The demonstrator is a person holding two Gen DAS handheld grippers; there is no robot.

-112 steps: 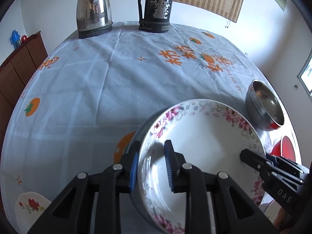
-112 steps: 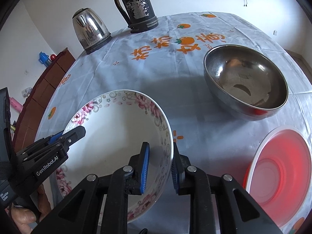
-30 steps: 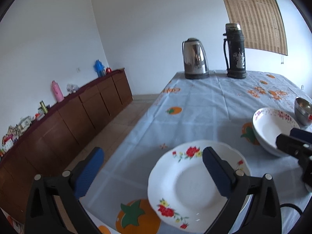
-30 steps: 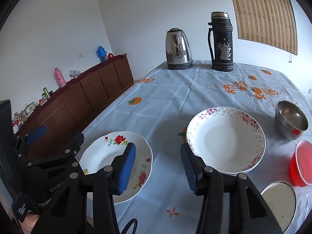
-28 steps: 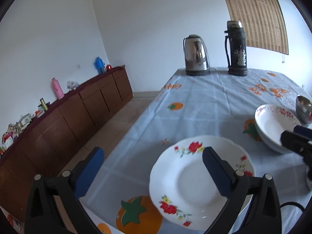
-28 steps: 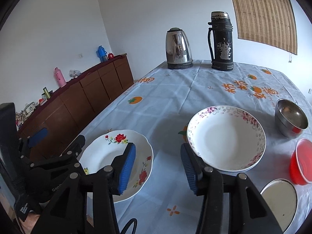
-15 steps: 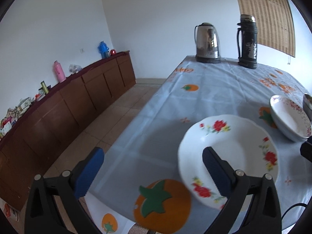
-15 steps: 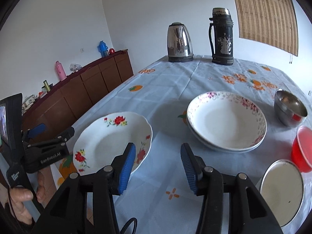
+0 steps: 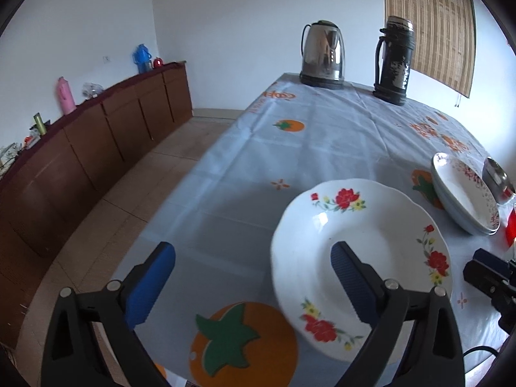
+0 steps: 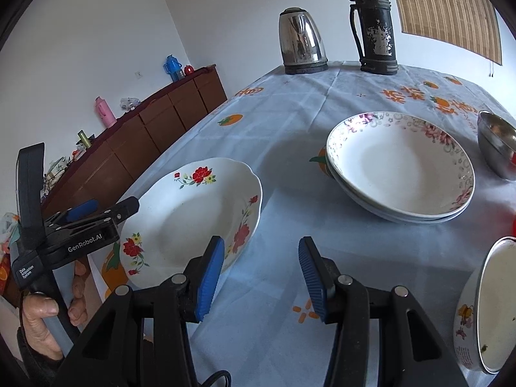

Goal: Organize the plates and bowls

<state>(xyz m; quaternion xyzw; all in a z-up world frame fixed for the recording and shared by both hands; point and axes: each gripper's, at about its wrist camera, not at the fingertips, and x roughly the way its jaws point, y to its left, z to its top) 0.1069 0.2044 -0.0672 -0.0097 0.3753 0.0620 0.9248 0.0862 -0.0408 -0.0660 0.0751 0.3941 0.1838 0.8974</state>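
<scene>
A white plate with red flowers [image 9: 361, 251] [image 10: 190, 222] lies near the table's near-left corner. My left gripper [image 9: 251, 280] is open wide just left of it, its right finger over the plate's middle; it also shows in the right wrist view [image 10: 106, 213] at the plate's left rim. My right gripper [image 10: 261, 274] is open and empty, its left finger at the plate's near-right rim. Two stacked pink-flowered plates [image 10: 400, 164] [image 9: 464, 200] sit farther right. A steel bowl [image 10: 496, 148] stands beyond them.
A steel kettle [image 10: 301, 42] and a black thermos [image 10: 375, 25] stand at the far end of the table. A white dish [image 10: 487, 306] and a red bowl [image 9: 511, 222] lie at the right. The table edge [image 9: 180, 193] drops to the floor on the left, with a brown sideboard [image 9: 96, 135] beyond.
Both grippers let go of the pink-flowered plate, opened and drew back. Both have since moved in closer to the red-flowered plate, the left one shifting leftward.
</scene>
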